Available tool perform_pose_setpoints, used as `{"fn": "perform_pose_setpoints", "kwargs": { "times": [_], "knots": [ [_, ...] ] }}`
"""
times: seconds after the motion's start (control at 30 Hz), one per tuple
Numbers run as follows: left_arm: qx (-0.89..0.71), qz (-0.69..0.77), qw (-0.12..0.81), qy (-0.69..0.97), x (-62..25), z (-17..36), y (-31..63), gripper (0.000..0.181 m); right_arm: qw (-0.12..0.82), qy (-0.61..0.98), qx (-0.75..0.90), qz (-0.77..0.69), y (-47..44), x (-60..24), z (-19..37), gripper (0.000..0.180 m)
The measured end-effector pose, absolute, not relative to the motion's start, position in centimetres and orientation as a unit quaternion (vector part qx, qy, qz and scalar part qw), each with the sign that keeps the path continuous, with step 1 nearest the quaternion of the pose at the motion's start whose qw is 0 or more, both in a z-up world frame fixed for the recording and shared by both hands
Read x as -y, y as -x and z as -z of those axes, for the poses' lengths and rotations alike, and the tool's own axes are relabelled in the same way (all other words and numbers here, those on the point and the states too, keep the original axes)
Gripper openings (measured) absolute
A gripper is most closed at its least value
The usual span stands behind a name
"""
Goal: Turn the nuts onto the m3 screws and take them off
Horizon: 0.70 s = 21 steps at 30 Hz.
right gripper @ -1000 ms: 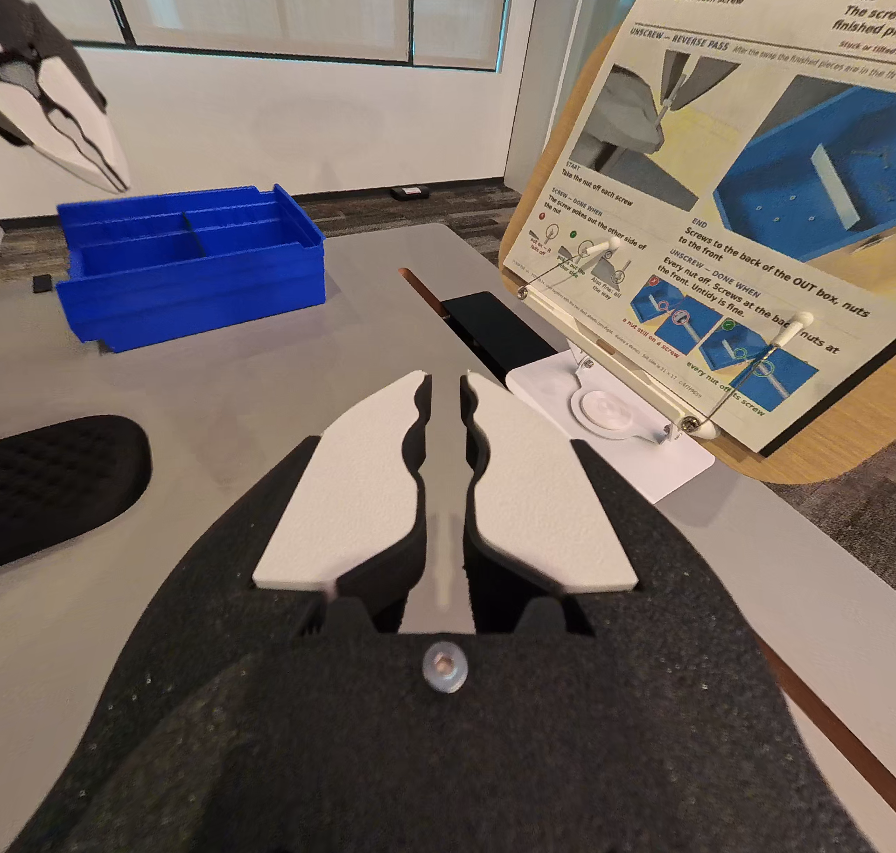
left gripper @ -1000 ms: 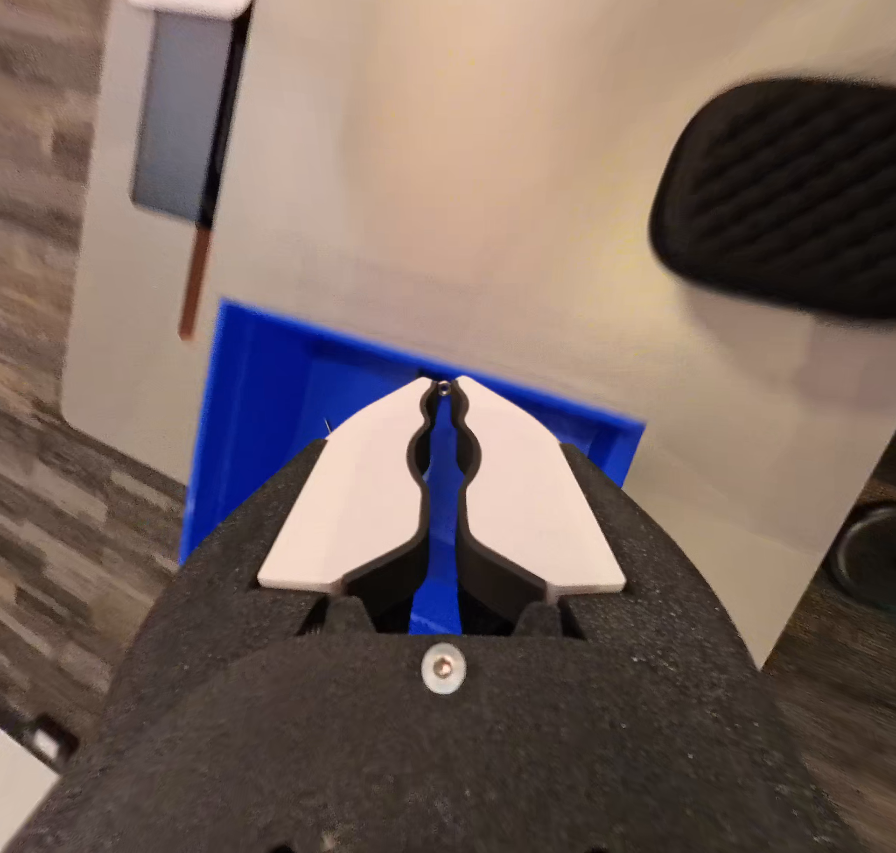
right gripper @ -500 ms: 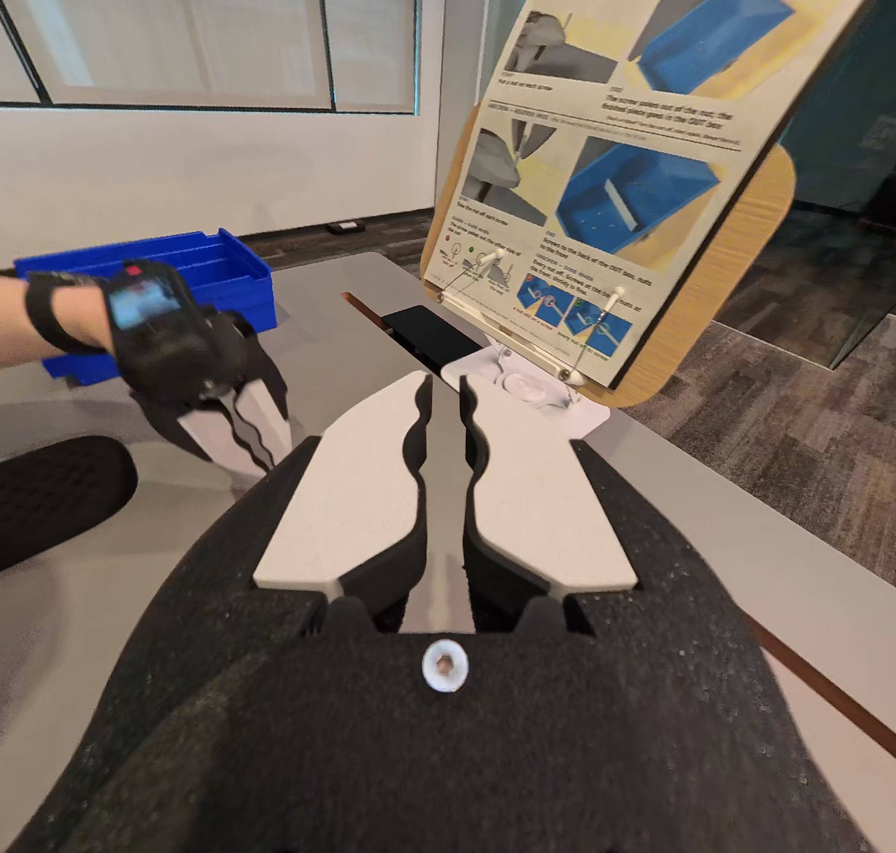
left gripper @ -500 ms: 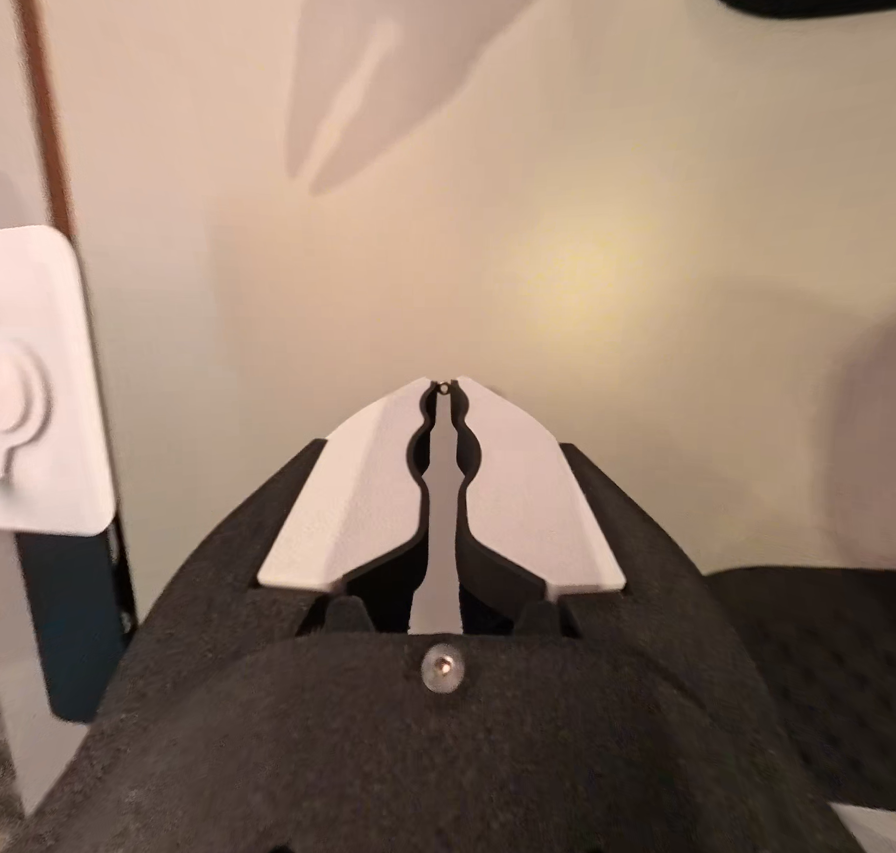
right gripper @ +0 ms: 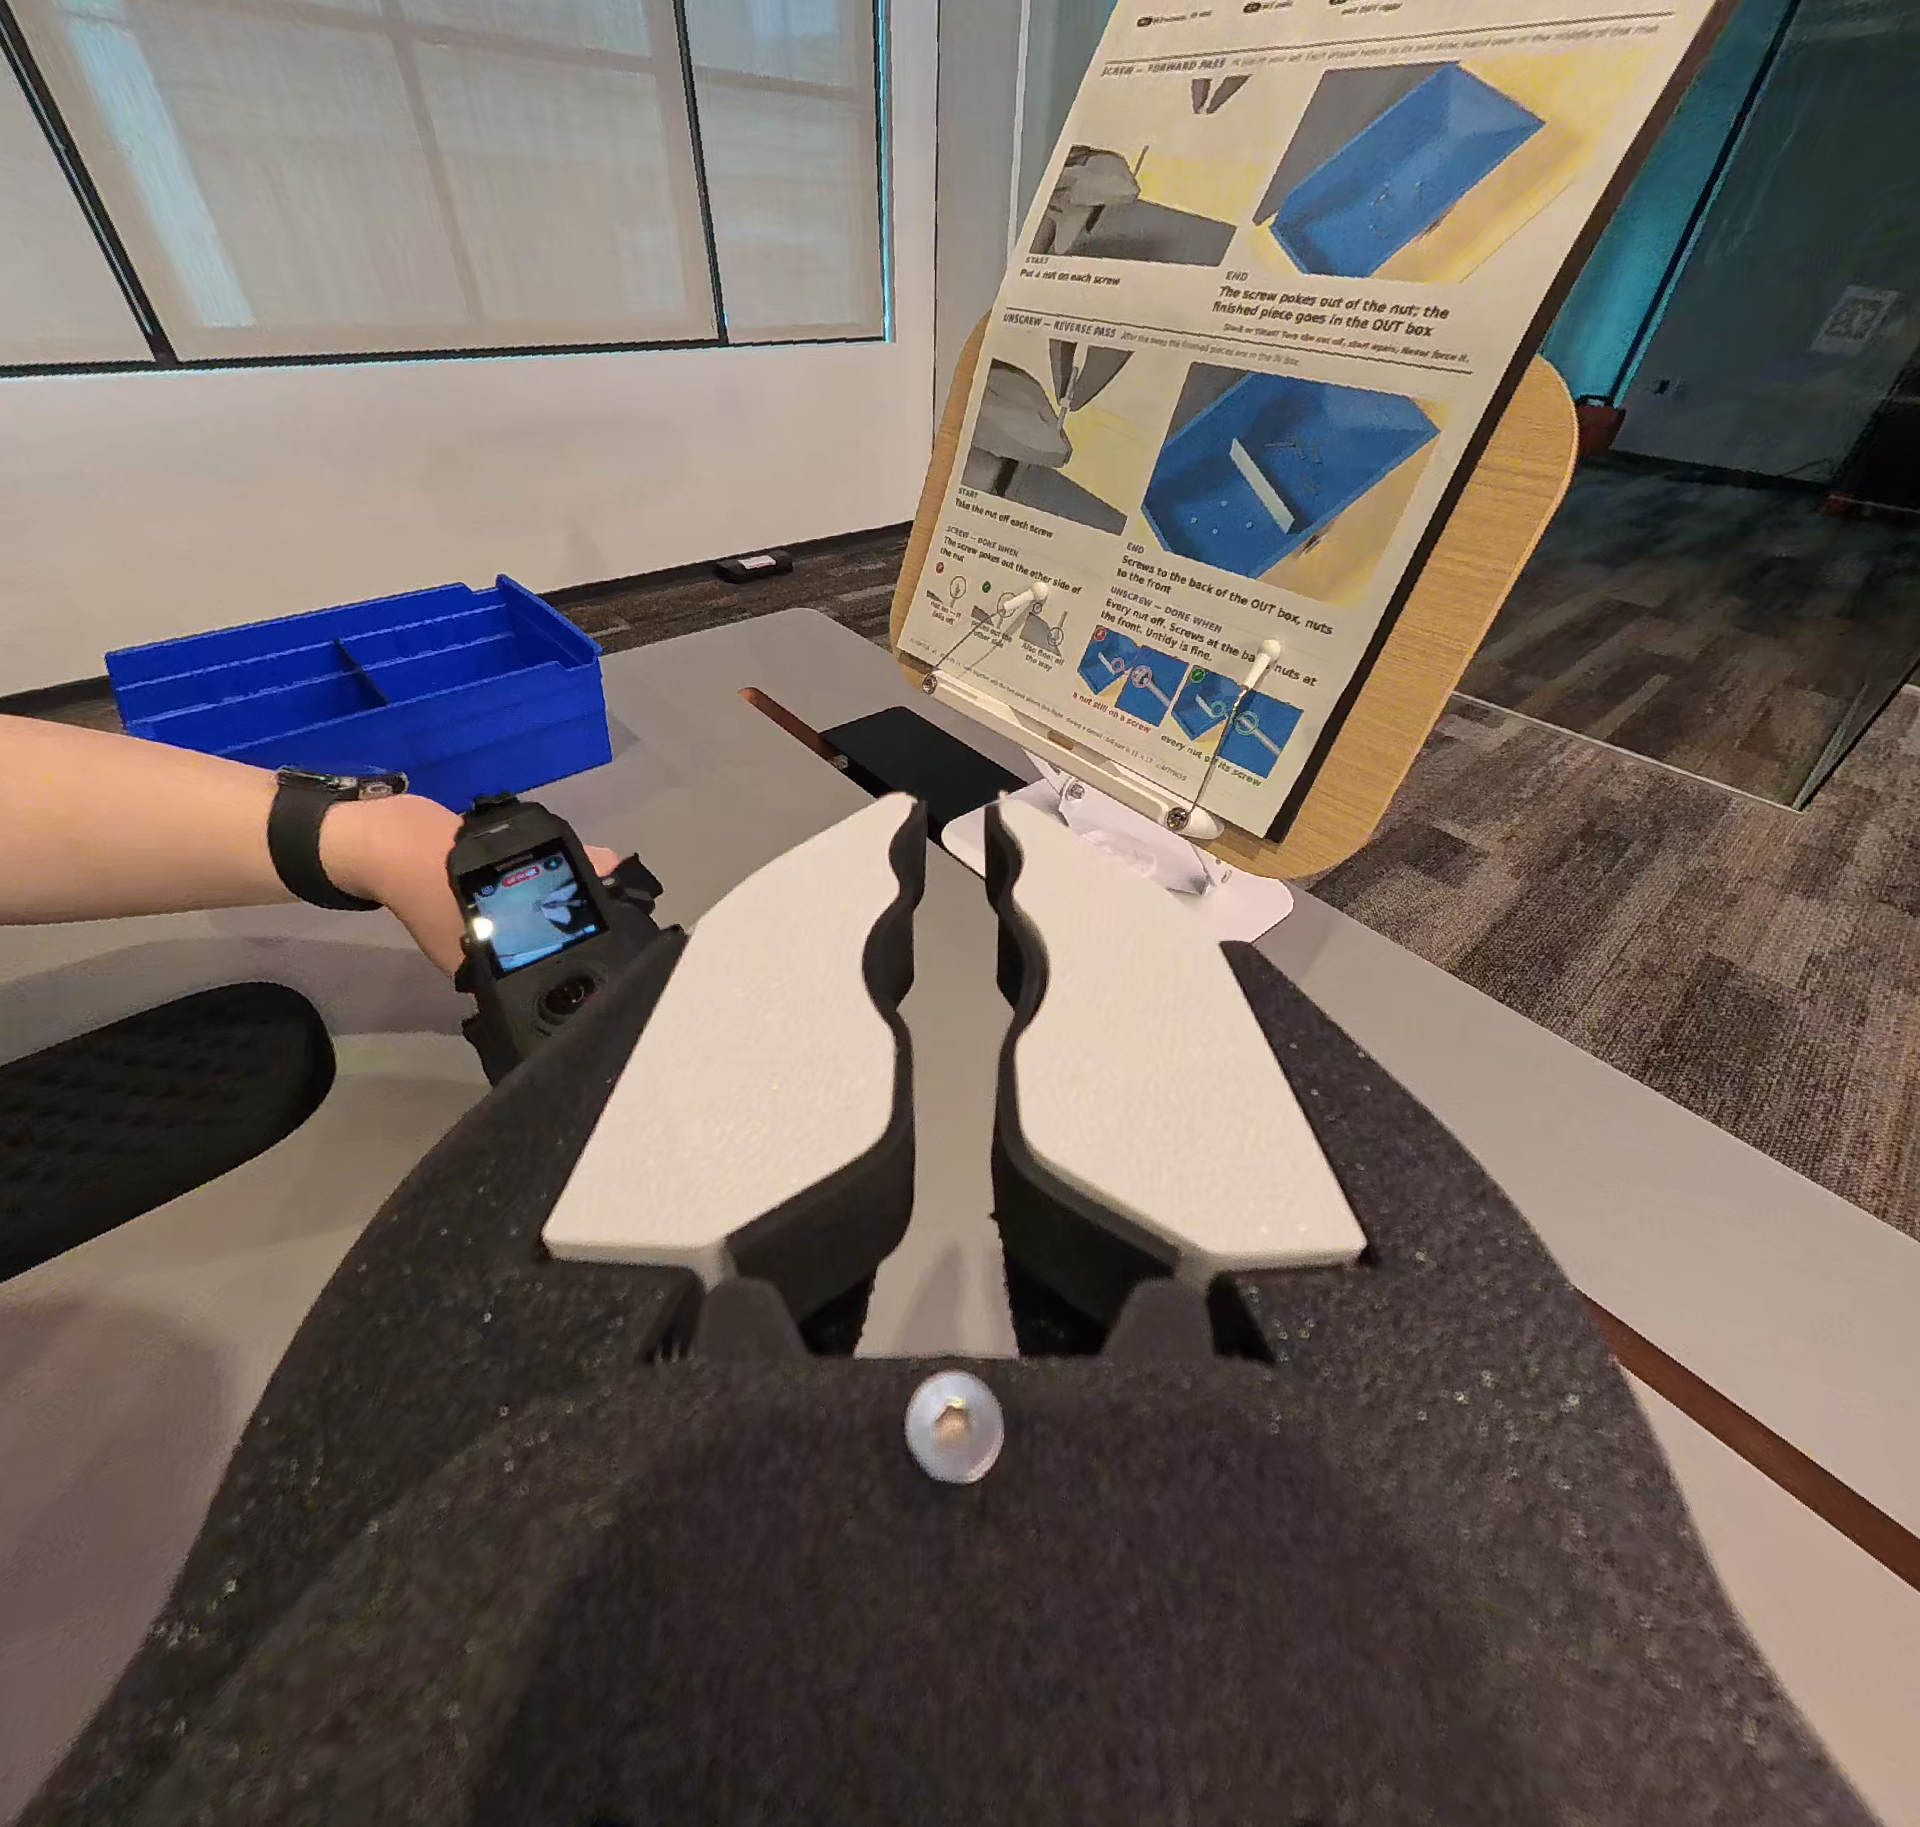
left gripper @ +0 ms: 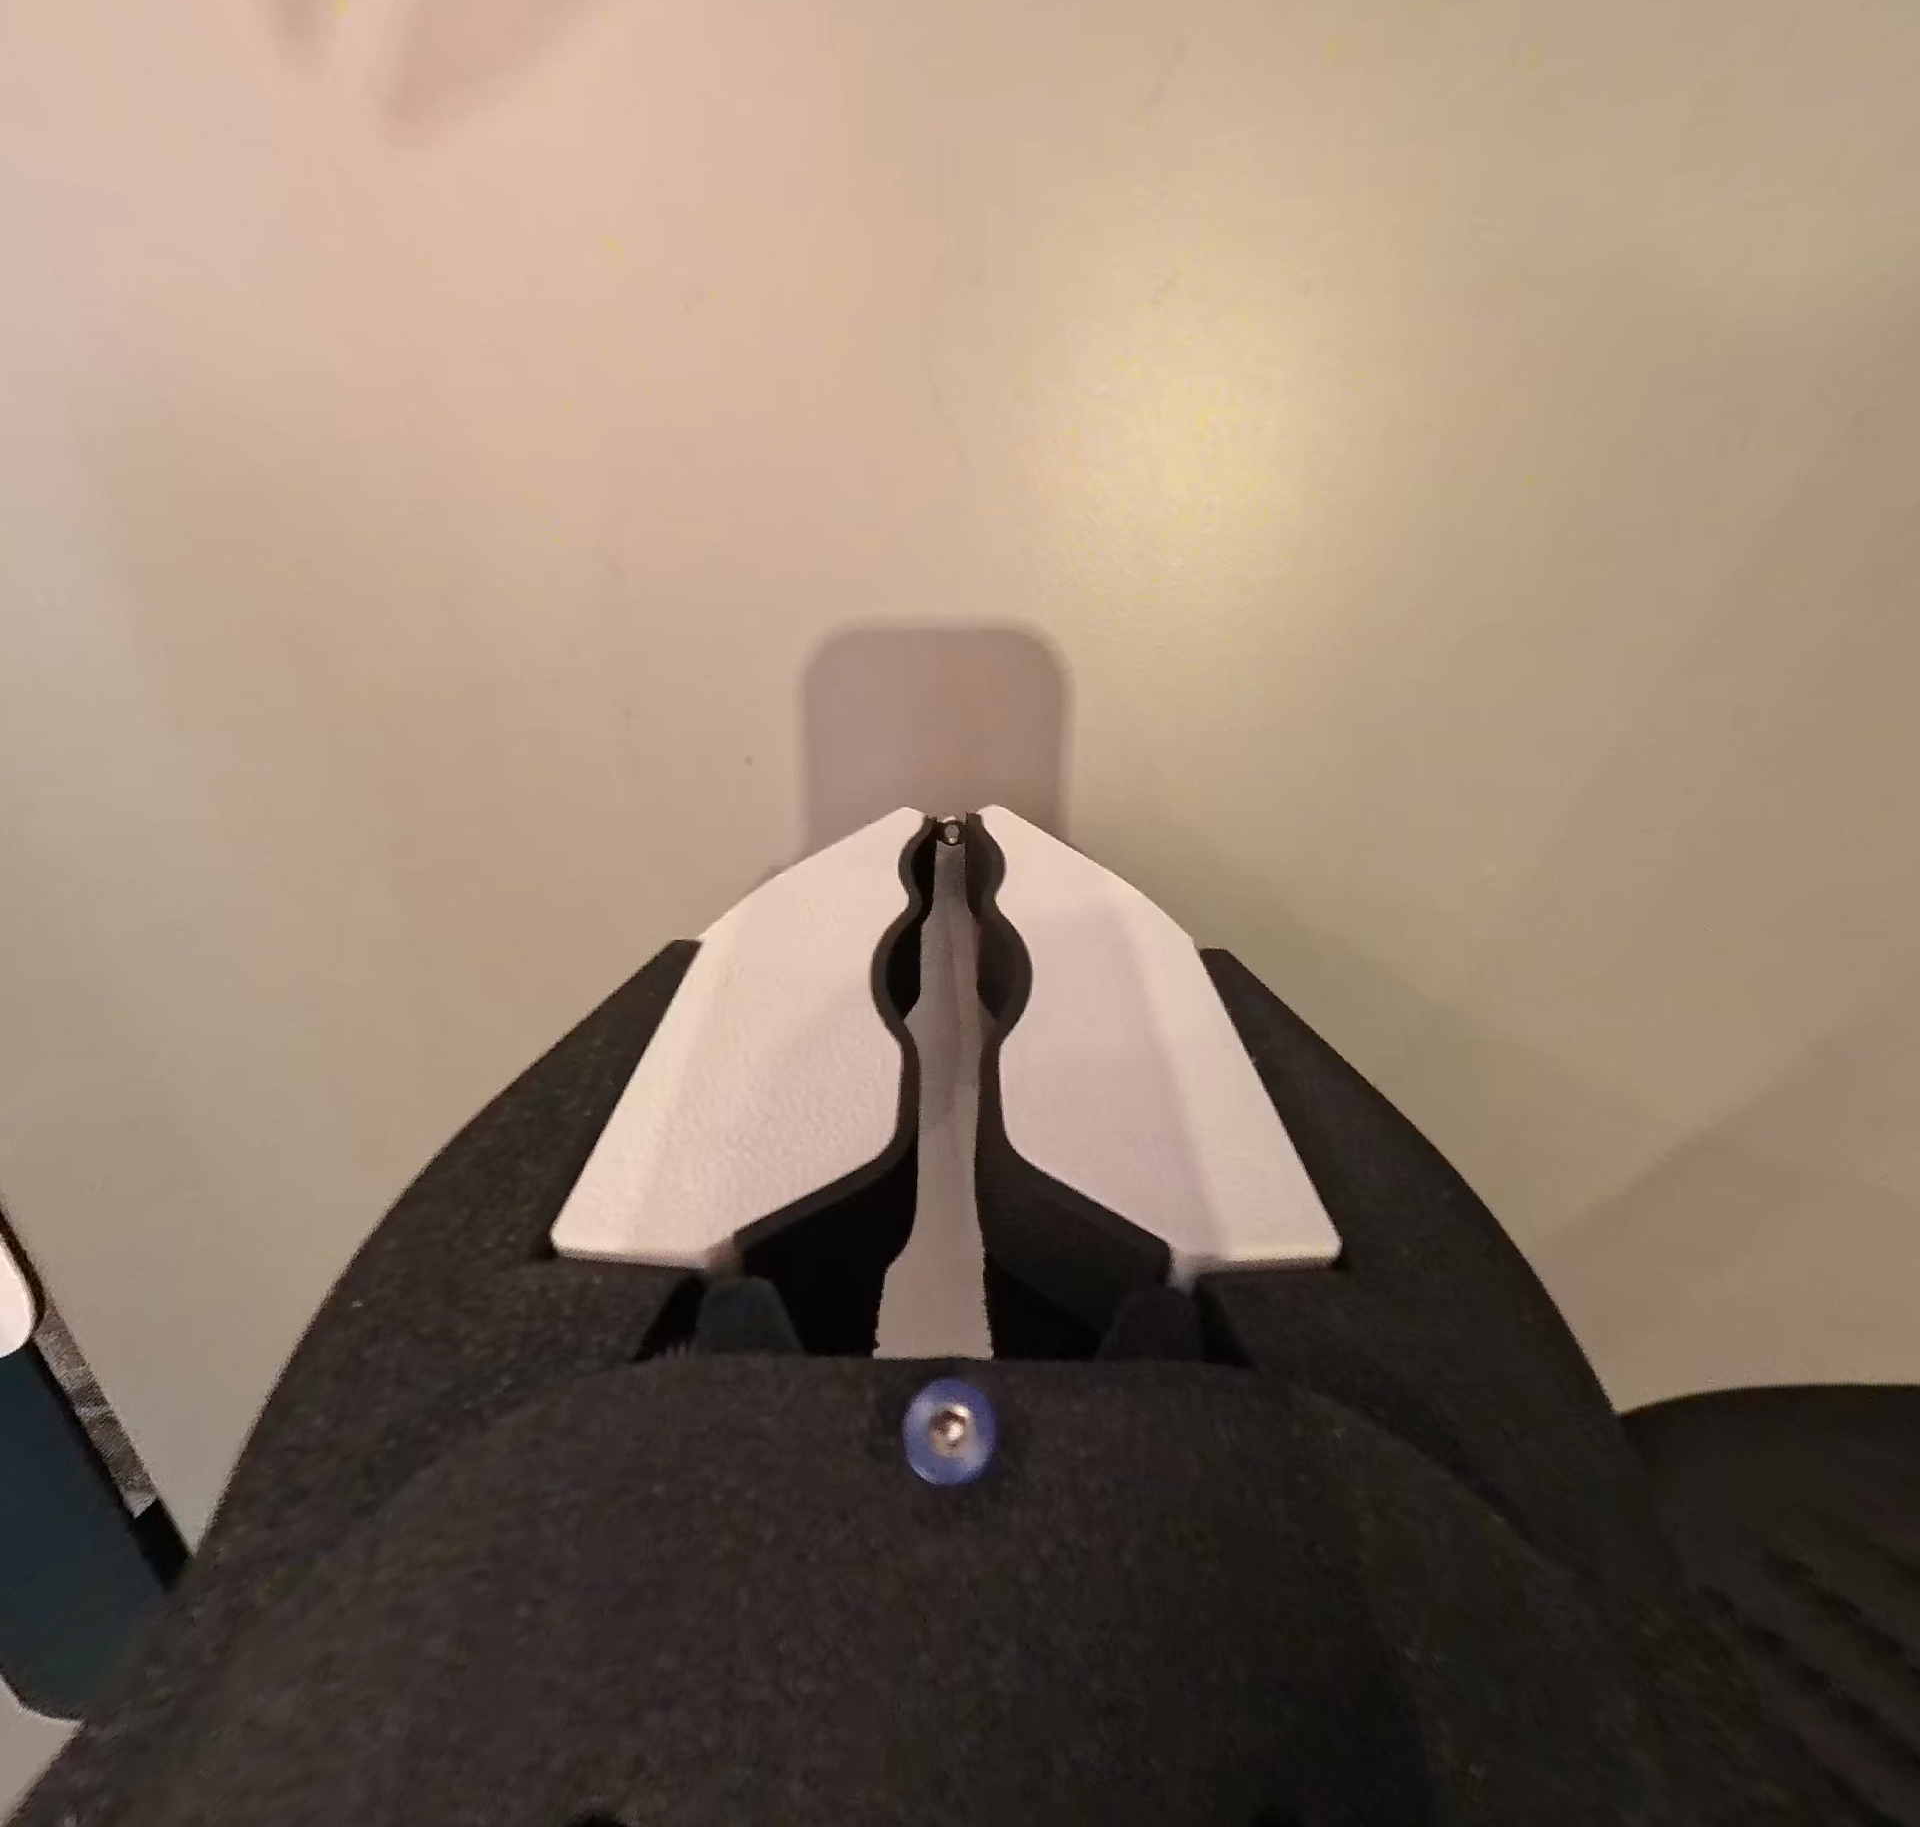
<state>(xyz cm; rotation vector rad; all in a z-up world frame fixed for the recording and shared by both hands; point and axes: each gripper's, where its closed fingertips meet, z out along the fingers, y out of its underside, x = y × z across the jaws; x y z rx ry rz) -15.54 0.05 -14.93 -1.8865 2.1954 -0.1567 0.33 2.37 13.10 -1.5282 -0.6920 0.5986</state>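
My left gripper (left gripper: 952, 825) is shut on a tiny metal nut (left gripper: 952, 829) pinched at the very fingertips, pointing down at the bare grey table (left gripper: 935, 375). Its shadow falls on the table just beyond the tips. My right gripper (right gripper: 951, 816) is open by a narrow gap and empty, held above the table. In the right wrist view the left gripper's black body with its small screen (right gripper: 535, 910) sits just left of my right fingers, held by a hand with a black wrist strap; its tips are hidden. No screw shows.
A blue divided bin (right gripper: 364, 676) stands at the far left of the table. An instruction board on a wooden stand (right gripper: 1247, 375) rises at the right, with a dark slab (right gripper: 914, 759) before it. A black textured pad (right gripper: 135, 1102) lies at the left, and also shows in the left wrist view (left gripper: 1787, 1528). There is about 30 centimeters between the tips of the two grippers.
My left gripper has left the blue bin with the nut and come low over the table beside my right gripper. The right gripper has tilted upward, its gap unchanged.
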Motion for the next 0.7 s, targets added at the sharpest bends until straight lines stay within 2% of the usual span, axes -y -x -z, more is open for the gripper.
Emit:
{"fn": "perform_pose_setpoints", "kwargs": {
  "times": [0.7],
  "knots": [
    [-0.739, 0.072, 0.108, 0.661, 0.03, 15.42, 16.54, 0.006, 0.633, 0.664, 0.297, -0.267, -0.85, -2.22, -13.35, 0.01]
  ]
}}
